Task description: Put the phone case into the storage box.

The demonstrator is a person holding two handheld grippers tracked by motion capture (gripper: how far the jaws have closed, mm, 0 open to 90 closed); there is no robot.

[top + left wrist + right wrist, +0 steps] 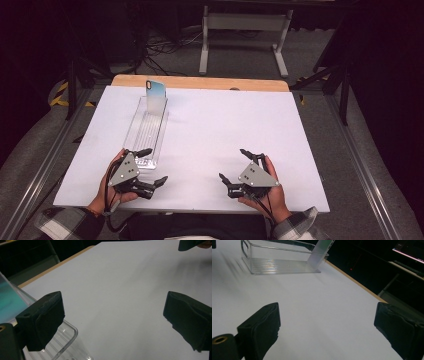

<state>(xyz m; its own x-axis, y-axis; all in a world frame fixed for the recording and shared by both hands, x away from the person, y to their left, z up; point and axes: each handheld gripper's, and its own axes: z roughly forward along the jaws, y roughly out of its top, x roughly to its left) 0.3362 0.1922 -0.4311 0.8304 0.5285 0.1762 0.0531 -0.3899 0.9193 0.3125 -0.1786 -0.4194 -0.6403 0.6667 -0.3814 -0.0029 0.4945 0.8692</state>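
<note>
While both grippers rest spread on the white table, a clear tray with a phone lies at the far left.

Largest is the table, its wooden far edge showing beyond the white sheet. The long clear tray runs from near to far on the left side; the phone stands upright in a frosted holder at its far end, and the phone's top is cut off in the right gripper view. The rest of the tray looks bare, though its ribbed floor is hard to read. The left gripper sits at the tray's near end, jaws wide apart, one jaw over the tray's rim, holding nothing. The right gripper lies well apart at near right, jaws wide apart and empty.
</note>
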